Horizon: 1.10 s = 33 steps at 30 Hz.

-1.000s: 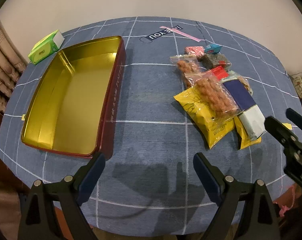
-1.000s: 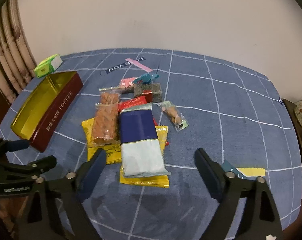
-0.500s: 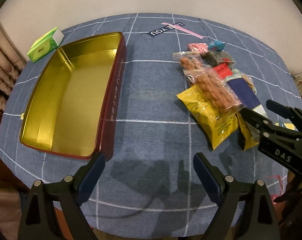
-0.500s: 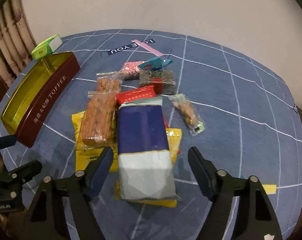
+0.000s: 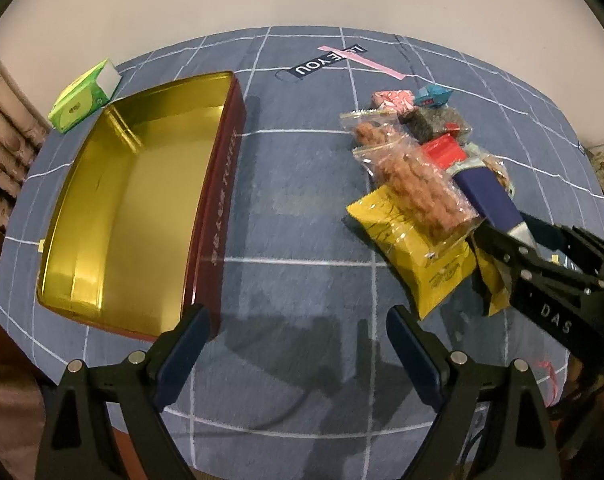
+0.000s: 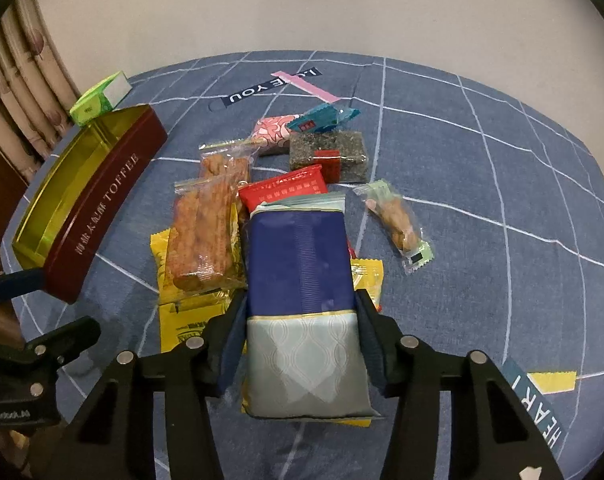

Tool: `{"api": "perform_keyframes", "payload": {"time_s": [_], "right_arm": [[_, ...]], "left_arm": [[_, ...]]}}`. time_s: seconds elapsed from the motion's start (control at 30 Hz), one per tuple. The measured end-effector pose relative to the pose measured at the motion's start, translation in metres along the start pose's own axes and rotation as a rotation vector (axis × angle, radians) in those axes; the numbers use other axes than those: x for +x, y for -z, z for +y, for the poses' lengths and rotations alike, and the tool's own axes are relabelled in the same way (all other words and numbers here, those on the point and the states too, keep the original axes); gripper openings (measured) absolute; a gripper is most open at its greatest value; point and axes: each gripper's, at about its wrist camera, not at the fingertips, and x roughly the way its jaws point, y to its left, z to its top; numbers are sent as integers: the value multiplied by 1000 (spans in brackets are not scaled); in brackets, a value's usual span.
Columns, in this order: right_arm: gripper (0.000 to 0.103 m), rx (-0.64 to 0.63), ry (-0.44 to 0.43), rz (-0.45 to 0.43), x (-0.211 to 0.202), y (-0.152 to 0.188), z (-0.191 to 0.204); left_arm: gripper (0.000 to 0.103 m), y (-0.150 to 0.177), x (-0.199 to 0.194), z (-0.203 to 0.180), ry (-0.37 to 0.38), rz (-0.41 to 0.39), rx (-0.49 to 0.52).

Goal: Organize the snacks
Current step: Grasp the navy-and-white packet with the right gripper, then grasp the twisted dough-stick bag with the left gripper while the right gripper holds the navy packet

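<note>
An open red toffee tin (image 5: 134,220) with a gold inside lies on the left of the table; it also shows in the right wrist view (image 6: 82,200). A heap of snack packs lies to its right. My right gripper (image 6: 300,328) has closed its two fingers against the sides of the blue and pale grey pack (image 6: 302,292), which rests on yellow packs (image 6: 182,320). In the left wrist view that pack (image 5: 490,196) lies between the right gripper's fingers (image 5: 498,248). My left gripper (image 5: 298,344) is open and empty above bare cloth near the tin's front corner.
A green tissue pack (image 5: 84,96) lies behind the tin. Clear bags of brown snacks (image 6: 206,232), a red pack (image 6: 286,190), a dark seaweed block (image 6: 330,152), a pink pack (image 6: 274,132) and a small wrapped biscuit (image 6: 398,220) lie around the blue pack. Curtains hang at the left.
My right gripper moved forward over the blue and grey pack and its fingers closed in against the pack's sides. My left gripper stayed open and hardly moved.
</note>
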Motion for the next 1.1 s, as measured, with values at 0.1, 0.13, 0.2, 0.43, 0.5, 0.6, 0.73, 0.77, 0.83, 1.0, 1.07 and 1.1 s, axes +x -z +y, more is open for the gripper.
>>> {"api": "perform_keyframes", "payload": {"time_s": [0.1, 0.13, 0.2, 0.43, 0.5, 0.6, 0.73, 0.77, 0.83, 1.0, 1.07, 1.1], "right_arm": [[48, -4, 0, -3, -1, 2, 1], [47, -4, -2, -4, -2, 2, 1], [47, -6, -1, -12, -4, 3, 3], [47, 9, 11, -31, -13, 6, -6], [47, 21, 13, -36, -15, 6, -12], [47, 34, 31, -55, -21, 7, -22], [47, 53, 58, -66, -26, 11, -40], [47, 62, 69, -66, -26, 12, -46], [47, 82, 79, -64, -26, 16, -56], [47, 126, 115, -54, -21, 22, -78], [47, 142, 119, -49, -19, 23, -85], [47, 150, 119, -48, -18, 24, -88]], "left_arm": [[92, -7, -1, -2, 2, -1, -1], [92, -8, -1, -3, 3, -1, 0], [92, -12, -2, -5, 2, -5, 5], [92, -32, -3, -15, 44, 10, -4], [92, -37, -3, -18, 58, 17, -12], [92, -45, -2, -24, 79, 21, -25], [92, -55, 1, -28, 109, 42, -44], [92, -57, 2, -29, 119, 50, -51], [92, -62, 4, -29, 135, 60, -67], [92, -74, 12, -33, 141, 93, -107], [92, -79, 16, -37, 140, 106, -118], [92, -82, 19, -38, 138, 118, -128]]}}
